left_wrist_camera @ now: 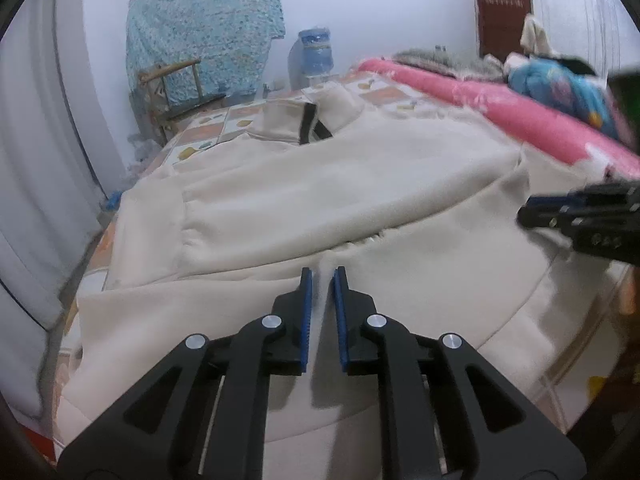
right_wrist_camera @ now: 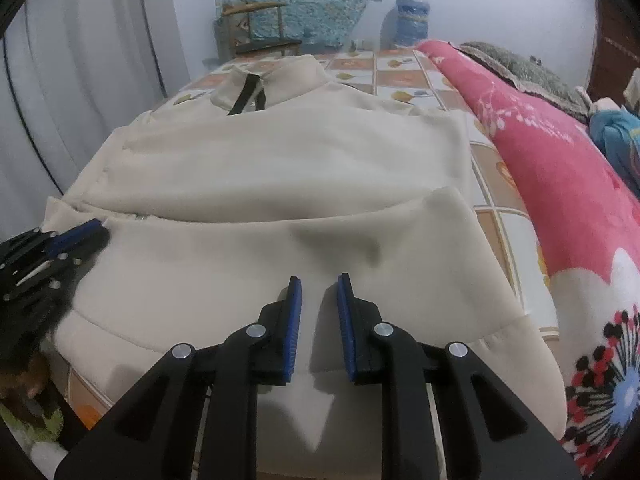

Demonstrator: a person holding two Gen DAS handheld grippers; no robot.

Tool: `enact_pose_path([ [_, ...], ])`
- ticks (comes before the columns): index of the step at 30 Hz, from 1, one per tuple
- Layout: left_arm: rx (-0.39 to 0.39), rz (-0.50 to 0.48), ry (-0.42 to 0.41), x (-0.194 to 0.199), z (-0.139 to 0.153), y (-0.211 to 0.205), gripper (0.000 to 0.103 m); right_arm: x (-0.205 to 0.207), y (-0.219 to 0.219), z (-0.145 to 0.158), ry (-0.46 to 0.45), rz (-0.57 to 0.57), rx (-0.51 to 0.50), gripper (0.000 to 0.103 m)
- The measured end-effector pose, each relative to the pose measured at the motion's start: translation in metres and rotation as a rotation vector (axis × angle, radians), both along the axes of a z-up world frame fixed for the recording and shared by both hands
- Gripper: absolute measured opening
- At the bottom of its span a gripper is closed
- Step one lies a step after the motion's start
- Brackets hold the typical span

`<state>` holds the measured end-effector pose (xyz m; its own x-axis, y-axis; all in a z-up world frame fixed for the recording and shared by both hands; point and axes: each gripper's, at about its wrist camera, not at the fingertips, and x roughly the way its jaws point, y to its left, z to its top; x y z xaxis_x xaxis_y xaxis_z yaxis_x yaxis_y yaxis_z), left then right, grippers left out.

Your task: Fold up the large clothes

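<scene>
A large cream sweatshirt (left_wrist_camera: pixel 320 184) with a black zip collar (left_wrist_camera: pixel 308 124) lies on a bed, its sleeves folded across the body. It also shows in the right wrist view (right_wrist_camera: pixel 280 160), collar (right_wrist_camera: pixel 248 96) at the far end. My left gripper (left_wrist_camera: pixel 323 276) is nearly shut, pinching a ridge of the cream cloth near the hem. My right gripper (right_wrist_camera: pixel 318 284) holds a fold of the hem between its blue pads. Each gripper shows from the side in the other's view: the right one (left_wrist_camera: pixel 536 210) and the left one (right_wrist_camera: pixel 90 230).
The bed has a tiled-pattern sheet (right_wrist_camera: pixel 404 76). A pink floral blanket (right_wrist_camera: pixel 560 184) runs along the right side, with blue bedding (left_wrist_camera: pixel 560 92) behind. A wooden chair (left_wrist_camera: pixel 176 88) draped with teal cloth and a water jug (left_wrist_camera: pixel 316 54) stand at the far wall. Curtains (right_wrist_camera: pixel 80 60) hang on the left.
</scene>
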<state>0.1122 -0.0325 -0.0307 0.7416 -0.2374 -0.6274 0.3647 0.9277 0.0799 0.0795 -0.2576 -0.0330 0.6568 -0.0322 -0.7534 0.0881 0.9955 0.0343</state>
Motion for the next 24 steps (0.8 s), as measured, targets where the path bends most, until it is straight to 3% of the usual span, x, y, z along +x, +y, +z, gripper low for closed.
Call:
enact_pose_path([
  [3,-0.023,0.033,0.006,-0.006,0.007,0.027,0.012,-0.001,0.003,0.0,-0.001,0.003,-0.018,0.018],
  [8,0.059,0.175,0.067,-0.008,-0.01,0.08,0.012,0.002,-0.002,-0.003,-0.007,-0.001,-0.005,0.018],
  [10,0.062,0.224,0.043,-0.01,-0.01,0.097,0.012,0.003,-0.002,-0.002,-0.007,0.001,-0.008,0.018],
  [12,0.124,0.283,0.032,-0.006,-0.012,0.106,0.012,0.003,-0.003,-0.001,-0.004,-0.003,-0.025,0.018],
  [15,0.073,0.321,0.033,0.0,-0.013,0.122,0.012,0.001,-0.014,0.001,-0.003,-0.067,-0.1,0.014],
  [18,0.065,0.335,0.021,0.002,-0.015,0.126,0.012,-0.005,-0.045,0.0,-0.004,-0.117,-0.043,0.0],
  [21,0.043,0.342,0.014,0.002,-0.015,0.128,0.012,-0.009,-0.06,-0.001,-0.015,-0.118,0.007,0.0],
  [24,0.01,0.341,0.022,0.004,-0.015,0.134,0.012,-0.013,-0.063,0.003,-0.035,-0.178,-0.044,0.0],
])
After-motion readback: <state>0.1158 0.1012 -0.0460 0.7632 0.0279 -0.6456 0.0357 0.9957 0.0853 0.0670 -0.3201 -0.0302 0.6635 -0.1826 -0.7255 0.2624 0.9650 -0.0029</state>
